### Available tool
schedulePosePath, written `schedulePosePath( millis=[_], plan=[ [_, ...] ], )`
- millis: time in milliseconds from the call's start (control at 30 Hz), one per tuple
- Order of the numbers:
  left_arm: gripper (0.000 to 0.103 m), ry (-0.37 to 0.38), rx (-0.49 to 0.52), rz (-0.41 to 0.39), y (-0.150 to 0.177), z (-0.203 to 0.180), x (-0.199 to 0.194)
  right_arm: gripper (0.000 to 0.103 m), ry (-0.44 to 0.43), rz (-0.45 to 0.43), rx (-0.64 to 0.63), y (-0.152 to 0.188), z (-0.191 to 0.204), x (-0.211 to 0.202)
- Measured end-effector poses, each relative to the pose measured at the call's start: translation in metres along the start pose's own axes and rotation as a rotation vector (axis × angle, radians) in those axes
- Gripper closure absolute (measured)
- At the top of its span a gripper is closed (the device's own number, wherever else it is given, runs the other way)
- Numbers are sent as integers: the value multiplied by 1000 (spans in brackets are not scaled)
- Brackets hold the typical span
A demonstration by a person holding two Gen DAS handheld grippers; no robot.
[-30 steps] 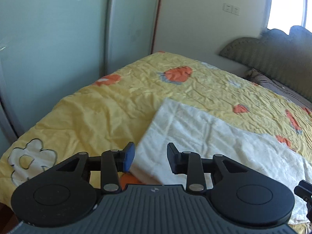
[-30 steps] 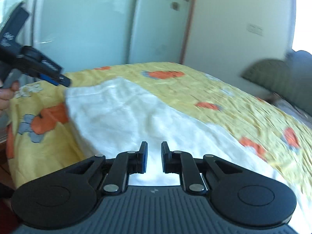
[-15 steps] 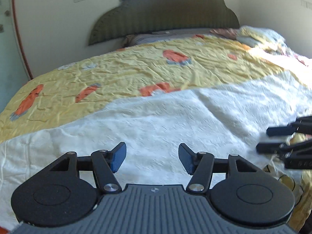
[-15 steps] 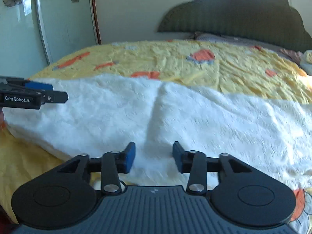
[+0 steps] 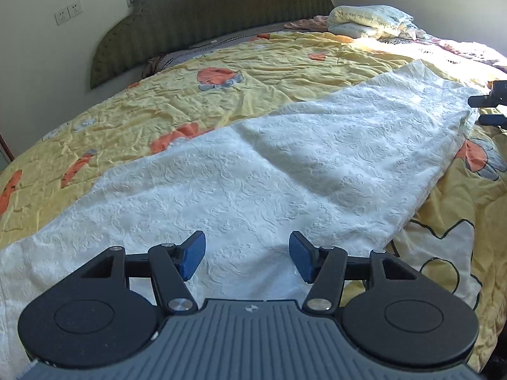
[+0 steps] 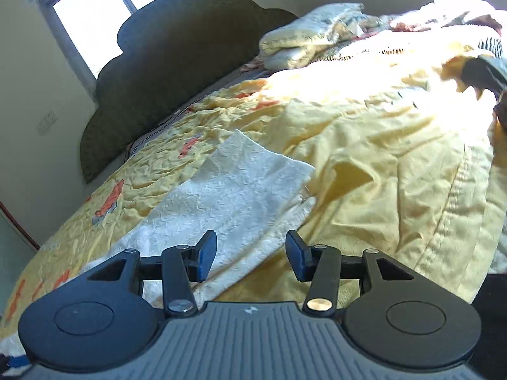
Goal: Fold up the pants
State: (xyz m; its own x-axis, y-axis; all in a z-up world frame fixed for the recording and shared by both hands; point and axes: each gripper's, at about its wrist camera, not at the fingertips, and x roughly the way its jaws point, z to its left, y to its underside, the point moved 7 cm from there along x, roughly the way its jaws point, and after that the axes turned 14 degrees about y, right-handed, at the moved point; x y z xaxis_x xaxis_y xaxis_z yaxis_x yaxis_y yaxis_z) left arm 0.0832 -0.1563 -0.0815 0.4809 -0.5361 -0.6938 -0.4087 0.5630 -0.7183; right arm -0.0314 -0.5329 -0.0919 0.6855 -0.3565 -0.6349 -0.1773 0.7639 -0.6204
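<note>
Currently the pants [image 5: 285, 171], white with an embossed texture, lie flat and stretched long across the yellow bedspread [image 5: 269, 72], running from the near-left edge of the left wrist view up toward the far right. One shallow crease crosses the middle of the fabric. In the right wrist view the pants [image 6: 234, 196] end in a squared-off edge with one corner slightly lifted, resting on the rumpled bedspread [image 6: 396, 164].

Left gripper [image 5: 247, 255]: jaws spread wide, nothing between the blue pads [image 5: 191, 255], poised over the mid-section of the pants; can't tell if it touches the cloth.

Right gripper [image 6: 251, 258]: jaws likewise apart and empty, over the near edge of the pants where white cloth meets yellow. Its tips [image 5: 488, 107] also show at the right border of the left wrist view, near the far end of the pants.

Beyond: orange cartoon prints on the bedspread, dark green scalloped headboard [image 5: 215, 22] at the wall, folded bedding [image 5: 367, 20] piled next to it, wall sockets [image 5: 68, 12] left of the headboard, window [image 6: 101, 15] behind it.
</note>
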Motion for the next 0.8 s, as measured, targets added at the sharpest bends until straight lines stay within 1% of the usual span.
schedulePosePath(
  millis=[67, 133, 233, 367, 467, 533, 567, 633, 700, 733, 800],
  plan=[
    [39, 18, -8, -13, -5, -1, -3, 55, -60, 26, 102, 0, -10, 9],
    [39, 36, -30, -19, -9, 0, -4, 55, -95, 19, 158, -4, -13, 15],
    [39, 36, -62, -21, -13, 4, -3, 57, -104, -1, 183, -10, -13, 23],
    [39, 67, -120, -13, -14, 8, 0, 57, -132, -6, 245, -21, -10, 36],
    [37, 71, -152, -21, -16, 13, -1, 58, -138, -8, 275, -27, -10, 43],
    [36, 66, -180, -35, -18, 21, -3, 83, -126, 1, 293, -29, -12, 48],
    [36, 65, -200, -45, -19, 26, -5, 83, -127, 0, 298, -29, -12, 49],
    [36, 74, -254, -66, -21, 37, -9, 85, -116, -26, 270, -31, -6, 44],
    [34, 101, -336, -80, -21, 51, -11, 86, -102, -83, 172, -37, 14, 32],
    [33, 128, -398, -84, -20, 60, -12, 86, -102, -113, 112, -40, 27, 25],
    [33, 205, -541, -88, -16, 77, -12, 86, -113, -188, -71, -41, 70, 3]
  ],
)
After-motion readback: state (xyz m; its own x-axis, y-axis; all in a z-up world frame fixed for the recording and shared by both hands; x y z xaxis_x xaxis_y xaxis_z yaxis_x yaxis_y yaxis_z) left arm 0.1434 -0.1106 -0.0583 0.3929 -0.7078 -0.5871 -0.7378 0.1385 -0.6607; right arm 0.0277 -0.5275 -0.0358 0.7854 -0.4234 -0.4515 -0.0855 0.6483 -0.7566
